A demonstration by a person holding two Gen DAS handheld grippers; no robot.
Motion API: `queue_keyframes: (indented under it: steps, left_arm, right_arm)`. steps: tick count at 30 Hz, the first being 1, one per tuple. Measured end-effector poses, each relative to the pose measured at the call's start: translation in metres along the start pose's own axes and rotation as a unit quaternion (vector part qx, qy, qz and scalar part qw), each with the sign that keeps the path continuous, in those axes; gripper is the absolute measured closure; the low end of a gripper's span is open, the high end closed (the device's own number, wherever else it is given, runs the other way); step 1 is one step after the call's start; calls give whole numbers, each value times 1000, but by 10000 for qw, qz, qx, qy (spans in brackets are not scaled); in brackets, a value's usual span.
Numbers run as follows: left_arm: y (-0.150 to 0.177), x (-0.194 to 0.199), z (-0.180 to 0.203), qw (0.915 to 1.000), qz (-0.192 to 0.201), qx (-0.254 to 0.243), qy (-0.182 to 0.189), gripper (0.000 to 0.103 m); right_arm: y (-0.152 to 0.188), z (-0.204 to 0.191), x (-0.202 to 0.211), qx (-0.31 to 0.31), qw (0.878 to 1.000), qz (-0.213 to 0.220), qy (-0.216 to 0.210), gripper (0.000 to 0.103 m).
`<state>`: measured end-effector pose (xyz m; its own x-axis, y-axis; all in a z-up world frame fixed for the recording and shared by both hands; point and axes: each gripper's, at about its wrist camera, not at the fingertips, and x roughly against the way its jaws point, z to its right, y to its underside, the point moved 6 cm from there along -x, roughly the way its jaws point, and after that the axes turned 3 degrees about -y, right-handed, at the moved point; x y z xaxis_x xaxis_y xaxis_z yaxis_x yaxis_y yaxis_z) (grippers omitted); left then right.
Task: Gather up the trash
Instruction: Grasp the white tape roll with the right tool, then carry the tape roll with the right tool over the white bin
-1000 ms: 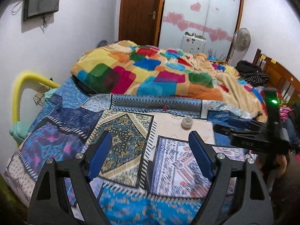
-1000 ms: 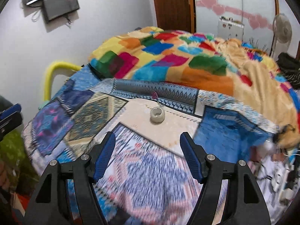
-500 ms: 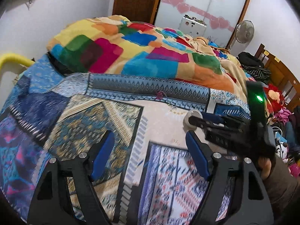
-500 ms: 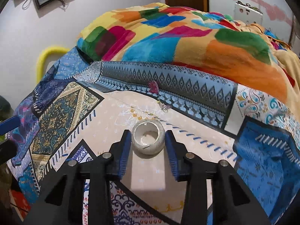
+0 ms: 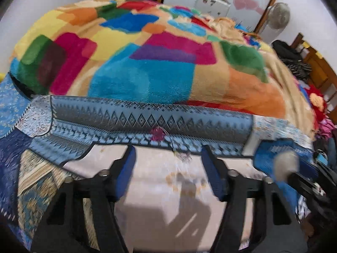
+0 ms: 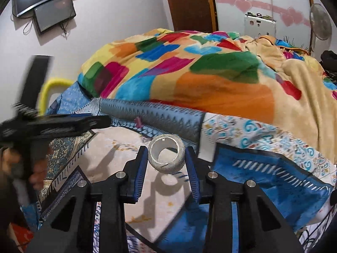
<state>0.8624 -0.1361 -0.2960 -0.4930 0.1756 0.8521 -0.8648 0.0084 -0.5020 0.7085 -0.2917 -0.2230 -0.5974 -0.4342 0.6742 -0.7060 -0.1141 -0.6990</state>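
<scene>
A bright patchwork blanket (image 6: pixel 210 73) is lying heaped over the far half of the bed, and its back end is running out of my right camera's frame. Nearer me the patterned bedspread (image 6: pixel 263 175) is spreading out flat, its lower edge cut off behind my tongs in both views. My left camera is smearing with motion — the cream panel under it is hard to read, and a small pink scrap (image 5: pixel 157 133) on the grey-blue border is too blurred to name.

My left gripper (image 5: pixel 168 160) is hanging released, fingers wide apart with nothing between them, above the cream panel.

My right gripper (image 6: pixel 166 158) is clenching the tape roll (image 6: pixel 167 157), a worn grey-white ring pressed by both blue pads (image 6: pixel 141 166) and lifted clear of the bedspread — its shadow is falling on the cloth below. In the left view that roll (image 5: pixel 287 165) is only showing as a pale blur at the right edge.
</scene>
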Motion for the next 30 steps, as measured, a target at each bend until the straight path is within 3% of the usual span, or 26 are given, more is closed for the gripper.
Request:
queue_keyframes:
  steps: [1,6,8,11,18,22,23,30]
  left_arm:
    - [-1,-12,1,9999,-124,-7,-49,48]
    - [-6,-47,3,9991,-369,-17,-214,72]
    - [-8,-56,1,9983,-320,-99,-471,73]
    - [-11,-67,0,9974,-470,-23,-538,83]
    - [-11,-62,6,9983,-354,28,-472,91]
    - [5,-36,17,9989,-238,-172,-358,91]
    - [9,-27,21,9990,-209,-249,-320,103]
    - [41,72,50,9963,93,-832,-168,103]
  right_arm:
    - [-1,3,1,-13,10000,14,-13,70]
    - [-1,14,1,-96,9999,100,-103,70]
    - [1,16,1,-104,9998,102,-165,70]
    - [6,19,3,-74,9998,112,-132,70]
    - [15,28,9,-120,9999,57,-96,70]
    - [19,28,19,1,9998,55,169,70]
    - [20,27,22,-7,9998,35,186,70]
    - [16,9,65,-44,9995,76,295,70]
